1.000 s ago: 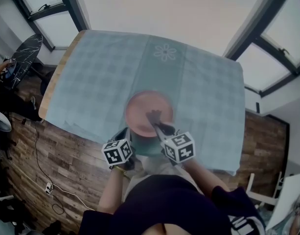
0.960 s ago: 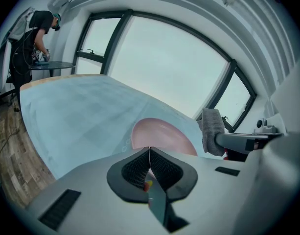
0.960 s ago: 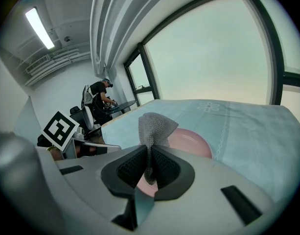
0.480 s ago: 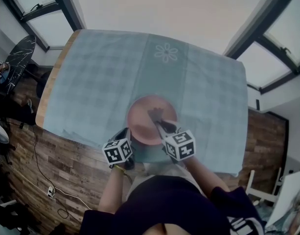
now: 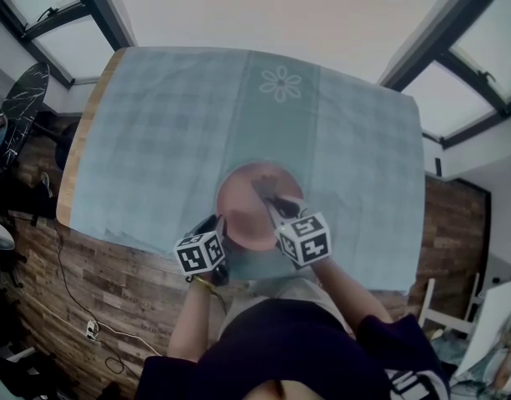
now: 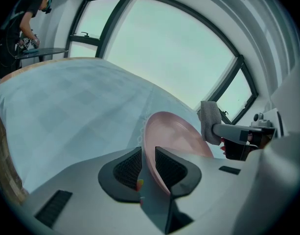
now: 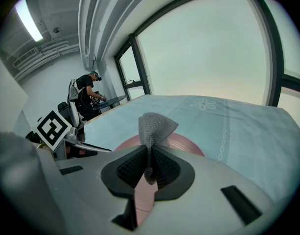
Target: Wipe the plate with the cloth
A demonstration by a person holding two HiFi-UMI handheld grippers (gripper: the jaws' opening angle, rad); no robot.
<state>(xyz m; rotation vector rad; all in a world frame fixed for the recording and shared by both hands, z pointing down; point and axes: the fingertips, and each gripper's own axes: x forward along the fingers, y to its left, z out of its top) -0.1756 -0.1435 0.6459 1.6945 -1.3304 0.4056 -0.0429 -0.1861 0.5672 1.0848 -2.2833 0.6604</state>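
A pink plate point(image 5: 251, 202) is held tilted over the near part of the table. My left gripper point(image 5: 218, 233) is shut on the plate's near left rim, which shows edge-on between the pads as the plate point(image 6: 173, 136) rises away in the left gripper view. My right gripper point(image 5: 278, 208) is shut on a small grey cloth point(image 7: 154, 127), whose free end sticks up past the jaws over the plate point(image 7: 181, 143). In the left gripper view the cloth point(image 6: 209, 120) hangs at the plate's right rim; contact cannot be made out.
A pale blue checked tablecloth point(image 5: 172, 123) with a flower print point(image 5: 281, 82) covers the table, whose wooden edge point(image 5: 82, 144) shows at left. A person point(image 7: 86, 94) stands at a dark table by the windows. Wooden floor with a cable point(image 5: 67, 257) lies below.
The plate and both grippers have stayed close together at the table's near edge. The cloth has shifted slightly right across the plate's face, and the head camera's framing has drifted a little.
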